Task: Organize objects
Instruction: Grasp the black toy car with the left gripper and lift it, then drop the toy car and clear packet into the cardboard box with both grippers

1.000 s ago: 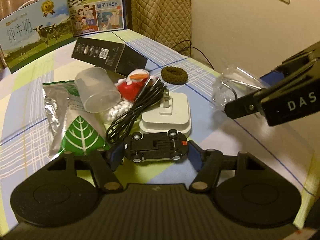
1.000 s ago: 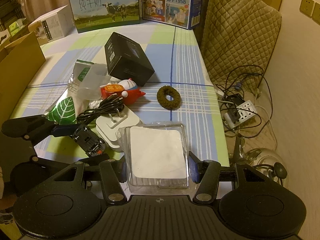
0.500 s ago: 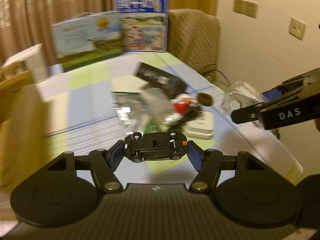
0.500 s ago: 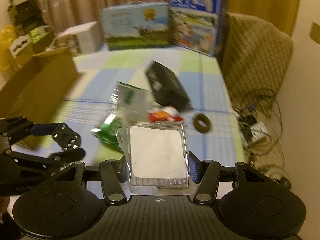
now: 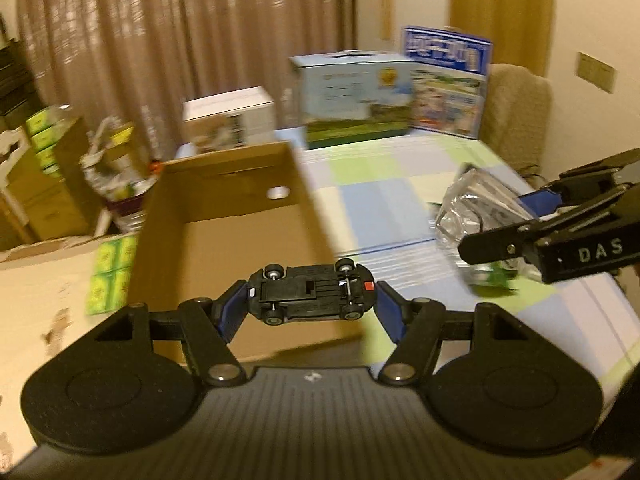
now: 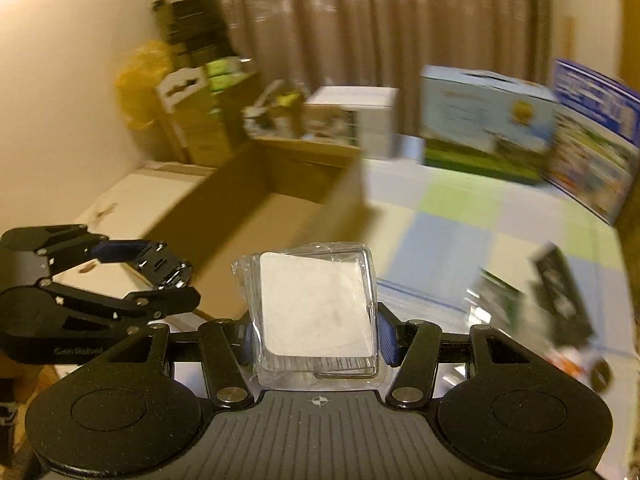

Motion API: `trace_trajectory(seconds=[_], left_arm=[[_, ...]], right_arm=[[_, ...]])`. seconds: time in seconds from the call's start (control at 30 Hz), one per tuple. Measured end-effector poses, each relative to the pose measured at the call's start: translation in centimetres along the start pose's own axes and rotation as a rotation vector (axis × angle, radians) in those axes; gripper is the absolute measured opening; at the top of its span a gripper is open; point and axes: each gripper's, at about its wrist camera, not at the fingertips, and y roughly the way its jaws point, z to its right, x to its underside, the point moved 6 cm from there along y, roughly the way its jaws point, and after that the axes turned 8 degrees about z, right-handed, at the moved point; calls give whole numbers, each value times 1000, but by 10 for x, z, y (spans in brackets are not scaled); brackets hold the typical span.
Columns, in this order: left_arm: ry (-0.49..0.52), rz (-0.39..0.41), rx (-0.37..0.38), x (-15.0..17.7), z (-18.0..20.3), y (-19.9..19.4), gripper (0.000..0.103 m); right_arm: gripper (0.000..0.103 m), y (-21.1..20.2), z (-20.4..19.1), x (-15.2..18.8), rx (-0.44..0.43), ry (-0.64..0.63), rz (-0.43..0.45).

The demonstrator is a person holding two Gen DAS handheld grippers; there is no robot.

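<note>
My left gripper (image 5: 310, 304) is shut on a black toy car (image 5: 312, 294), held belly-up between the blue pads, above the near end of an open cardboard box (image 5: 224, 216). My right gripper (image 6: 316, 332) is shut on a clear plastic packet with a white square inside (image 6: 316, 308). In the left wrist view the right gripper (image 5: 532, 220) hangs at the right with the packet (image 5: 476, 204) over the checked tablecloth (image 5: 380, 200). In the right wrist view the left gripper (image 6: 160, 276) and its car (image 6: 162, 270) sit at the left, by the box (image 6: 276, 204).
Milk cartons (image 5: 356, 100) and a white box (image 5: 228, 114) stand at the table's far end. A black box (image 6: 560, 288) and blurred small items lie at the right. Cardboard cartons and green packs (image 5: 40, 140) crowd the floor at the left. A padded chair (image 5: 516, 116) stands beyond the table.
Both grippers have risen and swung left, away from the pile of small items and toward the cardboard box. Each keeps its object: the car in the left, the packet in the right.
</note>
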Motion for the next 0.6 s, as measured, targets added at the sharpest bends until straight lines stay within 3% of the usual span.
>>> trace_trajectory(seconds=[0.23, 0.6], left_arm=[[-8, -34, -53, 2, -80, 19, 63], [-11, -72, -5, 21, -96, 59, 64]], right_arm=[[53, 68, -50, -17, -43, -77, -46], [53, 121, -37, -6, -12, -91, -106]])
